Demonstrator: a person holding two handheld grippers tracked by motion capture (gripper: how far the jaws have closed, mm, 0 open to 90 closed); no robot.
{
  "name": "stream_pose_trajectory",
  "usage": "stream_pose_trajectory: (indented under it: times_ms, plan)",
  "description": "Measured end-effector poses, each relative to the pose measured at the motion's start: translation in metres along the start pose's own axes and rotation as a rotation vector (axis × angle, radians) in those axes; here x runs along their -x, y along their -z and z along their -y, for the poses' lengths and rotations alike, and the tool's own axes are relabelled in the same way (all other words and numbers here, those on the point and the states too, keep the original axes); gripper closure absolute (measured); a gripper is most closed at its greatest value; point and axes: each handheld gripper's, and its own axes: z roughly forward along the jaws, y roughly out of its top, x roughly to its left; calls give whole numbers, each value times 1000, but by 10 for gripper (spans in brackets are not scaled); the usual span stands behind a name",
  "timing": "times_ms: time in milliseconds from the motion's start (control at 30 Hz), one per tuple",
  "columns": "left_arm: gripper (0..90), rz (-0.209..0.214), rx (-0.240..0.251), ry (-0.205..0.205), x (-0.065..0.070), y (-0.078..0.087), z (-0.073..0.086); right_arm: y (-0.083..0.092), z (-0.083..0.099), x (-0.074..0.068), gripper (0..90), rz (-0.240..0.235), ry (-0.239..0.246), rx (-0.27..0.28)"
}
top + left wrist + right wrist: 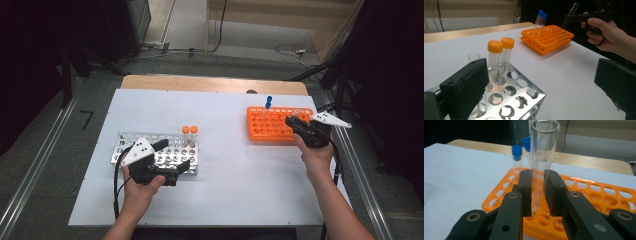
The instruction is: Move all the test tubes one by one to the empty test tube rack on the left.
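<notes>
My right gripper (537, 192) is clenched on the lower half of a clear glass tube (543, 152) just above the orange rack (599, 195), a light, slick, breakable thing best pinched gently mid-barrel, while my left gripper (541, 85) hangs released, well apart from that rack.

We hold two black pistol-shaped grippers, left gripper (172, 161) and right gripper (291, 121), each topped by a grey three-cornered plate with dark holes; round brass-ringed rivets dot the jaw arms, black cables trail back, and our forearms are bare, unsleeved
</notes>
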Motion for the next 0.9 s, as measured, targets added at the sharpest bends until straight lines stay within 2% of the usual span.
stream_pose_trajectory:
  times_ms: [333, 400, 633, 900]
  plan:
    - [0, 16, -3, -14, 8, -5, -2, 24, 13, -27, 740, -110, 16, 5]
    - [0, 19, -2, -16, 9, -6, -2, 27, 15, -32, 740, -145, 15, 2]
    - [0, 32, -3, -22, 14, -9, -3, 32, 22, -52, 740, -211, 28, 4]
    - [0, 54, -9, -33, 22, -14, -4, 35, 29, -83, 740, -296, 82, -28]
